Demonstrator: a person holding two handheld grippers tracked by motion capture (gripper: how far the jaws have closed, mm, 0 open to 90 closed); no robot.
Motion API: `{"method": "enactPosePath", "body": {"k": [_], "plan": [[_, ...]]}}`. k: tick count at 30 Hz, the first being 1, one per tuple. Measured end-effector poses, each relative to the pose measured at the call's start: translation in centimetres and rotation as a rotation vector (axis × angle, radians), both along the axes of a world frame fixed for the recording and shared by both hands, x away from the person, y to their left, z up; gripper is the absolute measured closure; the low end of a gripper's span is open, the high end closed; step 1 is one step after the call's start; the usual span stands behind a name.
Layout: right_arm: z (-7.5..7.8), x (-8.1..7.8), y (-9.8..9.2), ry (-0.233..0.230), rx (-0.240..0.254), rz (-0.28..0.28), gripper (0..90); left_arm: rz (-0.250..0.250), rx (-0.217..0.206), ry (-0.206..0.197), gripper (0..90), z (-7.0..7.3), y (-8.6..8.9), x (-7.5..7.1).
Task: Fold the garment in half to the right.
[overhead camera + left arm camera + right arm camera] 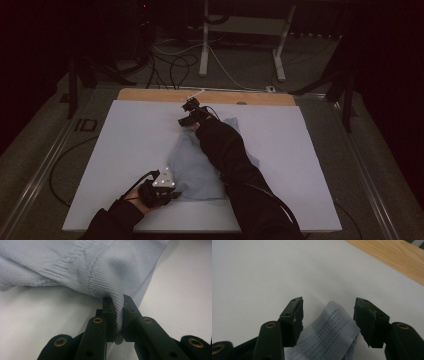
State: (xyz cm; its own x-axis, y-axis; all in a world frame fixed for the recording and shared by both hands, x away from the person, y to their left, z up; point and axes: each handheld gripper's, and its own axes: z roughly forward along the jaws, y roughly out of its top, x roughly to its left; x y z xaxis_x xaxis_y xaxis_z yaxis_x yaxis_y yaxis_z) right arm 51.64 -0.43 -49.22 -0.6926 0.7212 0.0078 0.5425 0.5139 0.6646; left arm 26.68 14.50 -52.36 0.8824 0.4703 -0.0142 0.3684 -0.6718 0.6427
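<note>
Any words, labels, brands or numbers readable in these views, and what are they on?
None can be read.
Garment: plain light blue knit, with no tag or print in sight.
White sheet: blank.
Wooden board: blank.
Claw parts, left and right: bare black, unmarked.

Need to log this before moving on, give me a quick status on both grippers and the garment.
Left gripper shut on light blue garment. Right gripper open, straddling its far corner, not pinched. Nothing in the way.
</note>
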Motion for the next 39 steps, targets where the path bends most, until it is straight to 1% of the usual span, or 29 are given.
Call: {"method": "enactPosePath", "body": {"k": [4, 5, 6, 7, 9, 10, 11, 12, 15, 16, 17, 18, 19, 21, 22, 23, 27, 29, 31, 34, 35, 36, 39], "plan": [[-0.6, 0.3, 0.4, 0.007, -0.031, 0.001, 47.8, -0.008, 0.002, -0.006, 84.9, 0.0, 0.0, 0.0], [-0.9, 0.4, 0.5, 0.003, -0.052, 0.001, 50.5, -0.008, 0.001, -0.003, 85.0, 0.0, 0.0, 0.0], [-0.9, 0.4, 0.5, 0.003, -0.052, 0.001, 50.5, -0.008, 0.000, -0.004, 85.0, 0.0, 0.0, 0.0], [-1.0, 0.4, 0.6, 0.012, -0.053, 0.004, 51.3, -0.008, 0.000, -0.004, 85.0, 0.0, 0.0, 0.0], [-1.3, 0.4, 0.9, 0.009, -0.077, 0.012, 54.2, -0.010, -0.002, -0.003, 85.0, 0.1, 0.0, 0.0], [-1.3, 0.4, 0.9, 0.009, -0.077, 0.012, 54.2, -0.010, -0.002, -0.003, 85.0, 0.1, 0.0, 0.0], [-1.4, 0.5, 1.0, 0.006, -0.087, 0.015, 55.1, -0.004, -0.010, -0.002, 85.0, 0.0, 0.0, 0.0], [-1.6, 0.6, 1.1, 0.013, -0.089, 0.015, 58.6, -0.008, -0.003, -0.004, 85.0, 0.0, 0.1, 0.0], [-1.8, 0.6, 1.2, 0.019, -0.116, 0.023, 62.9, -0.011, -0.001, -0.004, 85.0, 0.1, 0.0, 0.0], [-2.0, 0.7, 1.2, 0.021, -0.129, 0.020, 67.2, -0.006, -0.006, -0.004, 85.0, 0.0, 0.0, 0.0], [-2.1, 0.7, 1.2, 0.020, -0.138, 0.026, 69.0, -0.008, -0.003, -0.004, 85.0, 0.0, 0.0, 0.0], [-2.1, 0.7, 1.2, 0.020, -0.138, 0.026, 69.0, -0.008, -0.003, -0.004, 85.0, 0.0, 0.0, 0.0], [-2.1, 0.7, 1.2, 0.017, -0.143, 0.030, 71.1, -0.007, -0.004, -0.004, 85.0, 0.0, 0.0, 0.0], [-2.1, 0.6, 1.3, 0.013, -0.162, 0.043, 77.9, -0.006, -0.001, -0.003, 85.0, 0.0, 0.1, 0.1], [-2.0, 0.6, 1.4, 0.016, -0.158, 0.041, 83.1, -0.004, -0.001, -0.003, 85.1, 0.0, 0.1, 0.1], [-1.7, 0.6, 1.5, 0.016, -0.172, 0.051, 86.3, -0.005, 0.000, -0.005, 85.4, 0.0, 0.0, 0.1], [-1.4, 0.5, 1.5, 0.014, -0.170, 0.067, 87.1, -0.003, -0.007, -0.010, 85.5, 0.0, 0.1, 0.0], [-1.2, 0.5, 1.4, 0.012, -0.170, 0.076, 87.2, -0.011, 0.001, -0.013, 85.5, 0.1, 0.1, 0.0], [-0.8, 0.5, 1.3, 0.006, -0.170, 0.085, 87.3, -0.010, -0.007, -0.012, 85.7, 0.2, 0.0, 0.0], [-0.3, 0.5, 1.1, -0.003, -0.152, 0.080, 87.4, -0.009, -0.015, -0.016, 85.8, 0.3, 0.1, -0.1], [-0.2, 0.4, 1.0, -0.002, -0.153, 0.078, 87.4, -0.018, -0.013, -0.020, 85.8, 0.4, 0.1, -0.1], [0.0, 0.3, 0.9, -0.009, -0.151, 0.077, 87.4, -0.017, -0.023, -0.021, 85.9, 0.4, 0.1, -0.1], [0.1, 0.3, 0.8, -0.013, -0.145, 0.079, 87.5, -0.017, -0.026, -0.024, 85.9, 0.7, 0.2, -0.2]]}}
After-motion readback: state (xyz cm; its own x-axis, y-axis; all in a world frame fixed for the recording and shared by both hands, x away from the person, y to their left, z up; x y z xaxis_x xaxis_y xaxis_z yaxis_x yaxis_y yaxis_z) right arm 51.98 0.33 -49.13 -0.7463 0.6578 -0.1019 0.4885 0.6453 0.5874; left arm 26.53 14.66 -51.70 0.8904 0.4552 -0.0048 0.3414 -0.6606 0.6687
